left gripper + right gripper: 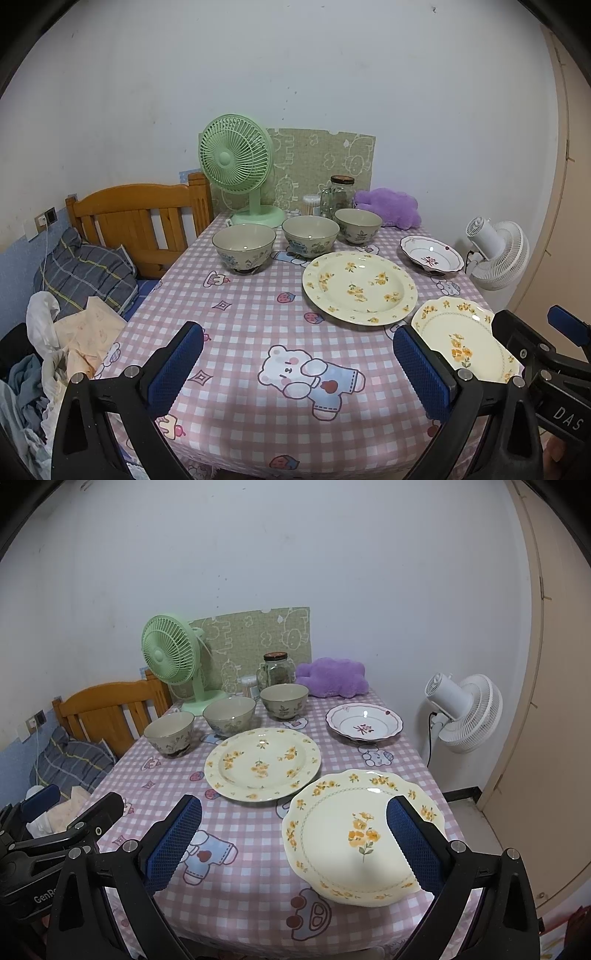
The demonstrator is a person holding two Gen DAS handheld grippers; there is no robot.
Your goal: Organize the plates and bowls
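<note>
A desk (258, 897) covered in a pink-and-white checked cloth with cartoon bears stands against a pale wall, with a wooden headboard (140, 218) and a bed piled with a plaid pillow (85, 273) and loose clothes to its left.

Along the back of the desk, from the left, stand a green fan (236, 162), a small tub of cotton swabs (311, 205), a lidded glass jar (338, 197) whose contents are too dim to tell, and a purple plush cushion (391, 205). A green patterned mat (325, 158) leans on the wall behind them.

In front sit three empty bowls in a row: left bowl (243, 248), middle bowl (310, 234), right bowl (358, 224), each apart from the next. Right of them lies a white scalloped dish (431, 254), then a large yellow-flowered plate (360, 287) near the middle, and a smaller flowered plate (364, 834) at the near right corner, just beside the large one. All are empty.

A white fan (465, 712) stands on the floor past the desk's right edge, beside a beige door.

The left tongs (297, 369) hang spread wide over bare cloth, holding nothing. The right tongs (293, 843) are likewise spread wide, above the smaller plate's left half, gripping nothing.
</note>
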